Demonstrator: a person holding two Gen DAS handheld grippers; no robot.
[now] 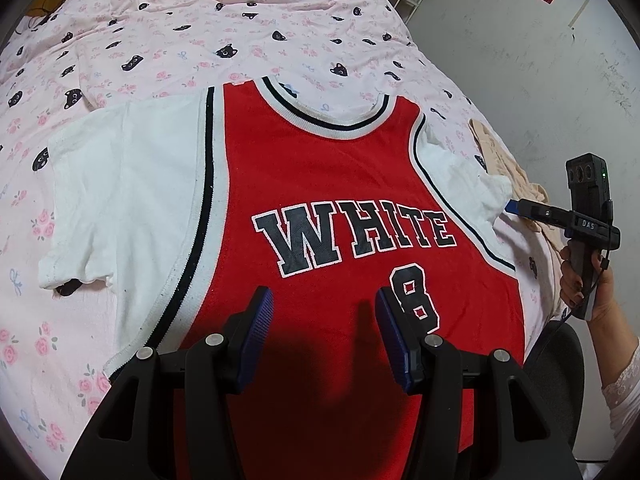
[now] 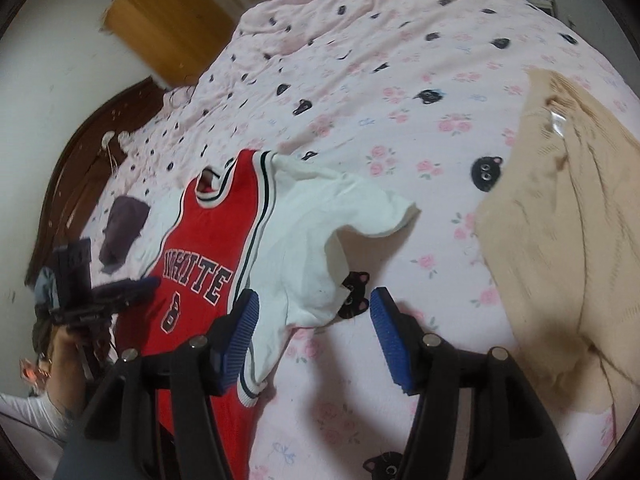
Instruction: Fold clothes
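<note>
A red jersey (image 1: 320, 168) with white sleeves and the print "WHITE 8" lies face up on the bed. My left gripper (image 1: 326, 312) stands open over its lower front, next to the 8, with only flat red cloth under the jaws. My right gripper (image 2: 314, 312) is open at the jersey's side; the white sleeve (image 2: 320, 240) lies rumpled between and under its fingers, and the pads do not press it. From the left wrist view, the right gripper (image 1: 516, 206) points its blue tip at that sleeve (image 1: 468, 176). The left gripper (image 2: 140, 286) shows dark and blurred over the jersey (image 2: 212, 248).
The bed (image 1: 240, 32) has a pink sheet with flowers and black cat faces. A beige knit garment (image 2: 560, 240) lies right of the jersey, a dark garment (image 2: 120, 228) beyond it. A wooden headboard (image 2: 80, 168), a brown box (image 2: 168, 20), a wall and a black chair (image 1: 556, 348) border the bed.
</note>
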